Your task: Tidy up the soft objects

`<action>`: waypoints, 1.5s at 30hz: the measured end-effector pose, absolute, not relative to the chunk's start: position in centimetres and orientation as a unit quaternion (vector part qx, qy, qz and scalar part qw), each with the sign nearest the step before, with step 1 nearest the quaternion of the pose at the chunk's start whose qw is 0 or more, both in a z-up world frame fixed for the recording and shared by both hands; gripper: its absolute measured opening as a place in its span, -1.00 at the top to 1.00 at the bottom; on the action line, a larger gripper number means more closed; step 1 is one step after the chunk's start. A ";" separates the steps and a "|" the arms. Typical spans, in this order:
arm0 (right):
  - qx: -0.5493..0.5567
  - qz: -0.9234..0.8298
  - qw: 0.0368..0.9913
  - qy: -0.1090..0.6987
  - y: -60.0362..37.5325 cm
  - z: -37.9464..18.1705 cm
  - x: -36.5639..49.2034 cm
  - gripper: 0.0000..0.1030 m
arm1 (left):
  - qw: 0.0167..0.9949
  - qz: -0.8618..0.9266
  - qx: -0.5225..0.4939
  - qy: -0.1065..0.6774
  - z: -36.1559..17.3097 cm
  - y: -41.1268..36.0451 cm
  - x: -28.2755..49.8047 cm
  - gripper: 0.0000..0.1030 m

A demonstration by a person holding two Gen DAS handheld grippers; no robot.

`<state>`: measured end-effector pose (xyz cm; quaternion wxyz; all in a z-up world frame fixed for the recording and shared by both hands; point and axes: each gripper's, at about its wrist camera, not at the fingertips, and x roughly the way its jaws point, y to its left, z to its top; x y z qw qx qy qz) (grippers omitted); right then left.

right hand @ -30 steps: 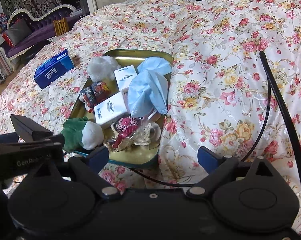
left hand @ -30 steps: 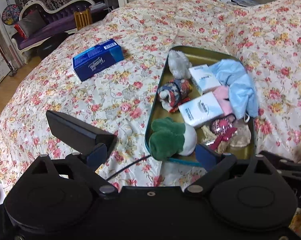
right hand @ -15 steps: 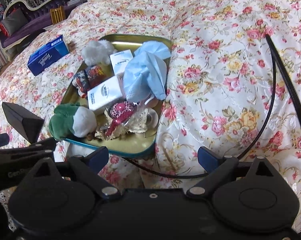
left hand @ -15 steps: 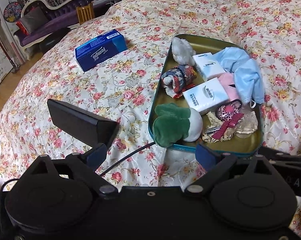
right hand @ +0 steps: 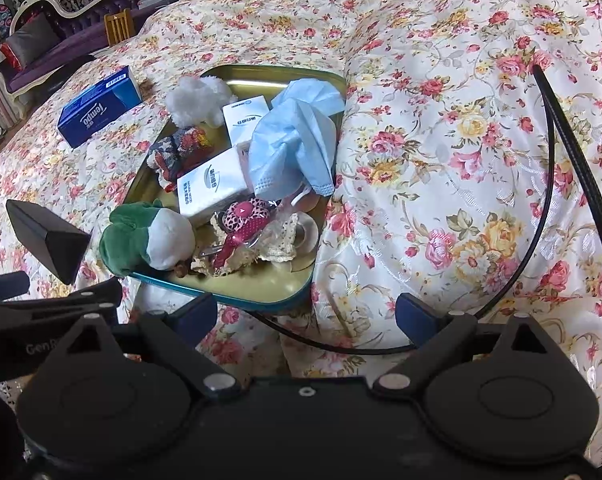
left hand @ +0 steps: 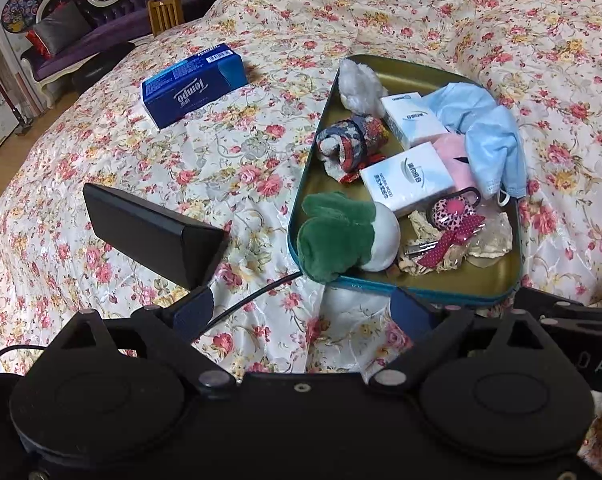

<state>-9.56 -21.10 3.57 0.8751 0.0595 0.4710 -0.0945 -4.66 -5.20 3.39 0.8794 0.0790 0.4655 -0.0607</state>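
left claw (left hand: 301, 268) wide, empty | right claw (right hand: 301, 312) wide, empty | tray (left hand: 481, 280) just ahead, soft items gathered | tissue box (left hand: 193, 84) far-left on bed, unsorted

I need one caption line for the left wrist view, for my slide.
Open left gripper above a floral bedspread, near a gold tray of soft items; blue tissue pack lies apart.

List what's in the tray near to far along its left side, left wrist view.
Green and white plush toy → rolled patterned cloth → white fluffy toy → far rim of the tray.
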 end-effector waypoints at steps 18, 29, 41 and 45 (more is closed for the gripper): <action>0.063 -0.096 0.870 0.479 -21.2 2.7 -9.7 -0.86 | 0.874 -0.064 0.082 0.474 2.8 -5.2 -4.8 -0.80; 0.063 -0.095 0.870 0.480 -21.0 2.6 -9.7 -0.86 | 0.874 -0.065 0.085 0.474 2.7 -5.2 -4.8 -0.80; 0.063 -0.096 0.869 0.481 -21.0 2.6 -9.5 -0.86 | 0.872 -0.068 0.086 0.476 2.5 -5.2 -4.7 -0.80; 0.063 -0.095 0.869 0.481 -21.0 2.6 -9.5 -0.86 | 0.872 -0.068 0.086 0.477 2.5 -5.3 -4.7 -0.80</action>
